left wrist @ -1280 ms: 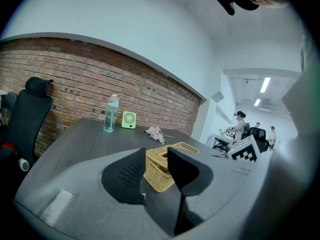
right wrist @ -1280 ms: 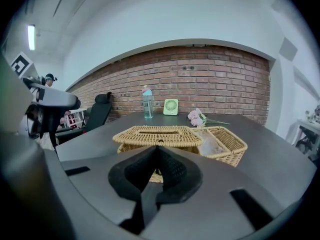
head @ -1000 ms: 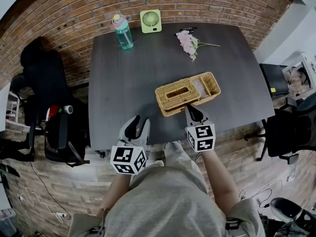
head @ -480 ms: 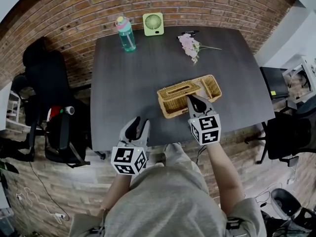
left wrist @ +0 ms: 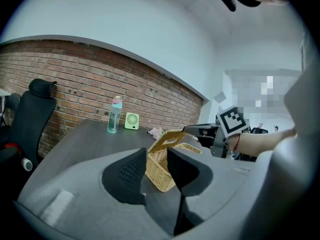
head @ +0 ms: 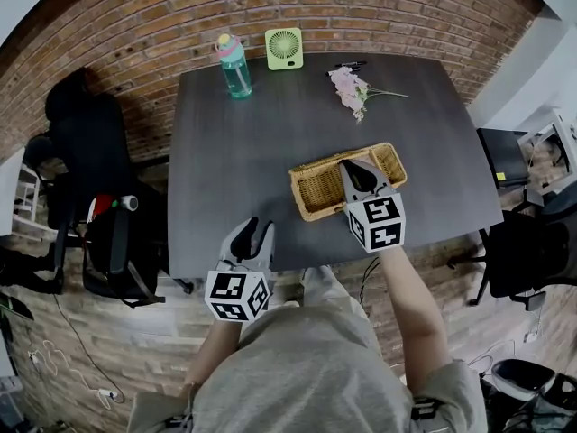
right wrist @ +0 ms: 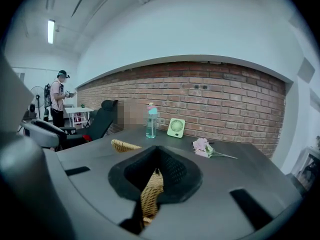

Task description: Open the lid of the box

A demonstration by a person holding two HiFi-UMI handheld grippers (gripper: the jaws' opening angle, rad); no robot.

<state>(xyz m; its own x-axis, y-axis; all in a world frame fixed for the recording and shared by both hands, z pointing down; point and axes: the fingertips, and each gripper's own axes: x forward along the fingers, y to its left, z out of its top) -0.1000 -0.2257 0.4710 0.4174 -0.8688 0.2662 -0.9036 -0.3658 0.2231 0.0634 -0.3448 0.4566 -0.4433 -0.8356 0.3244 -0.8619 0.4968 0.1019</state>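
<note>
The right gripper (head: 350, 168) pinches the wicker lid (left wrist: 168, 137), now tilted up off the box (head: 317, 190) at centre right of the surface (head: 234, 152). The left gripper (head: 255, 233), spread and empty, stays at lower left.

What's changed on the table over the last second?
The right gripper, still shut on the front edge of the wicker lid, rose and moved away from the person, swinging the lid from flat to tilted open over the box. The left gripper stayed open and empty at the table edge; bottle, fan and flowers did not move.
</note>
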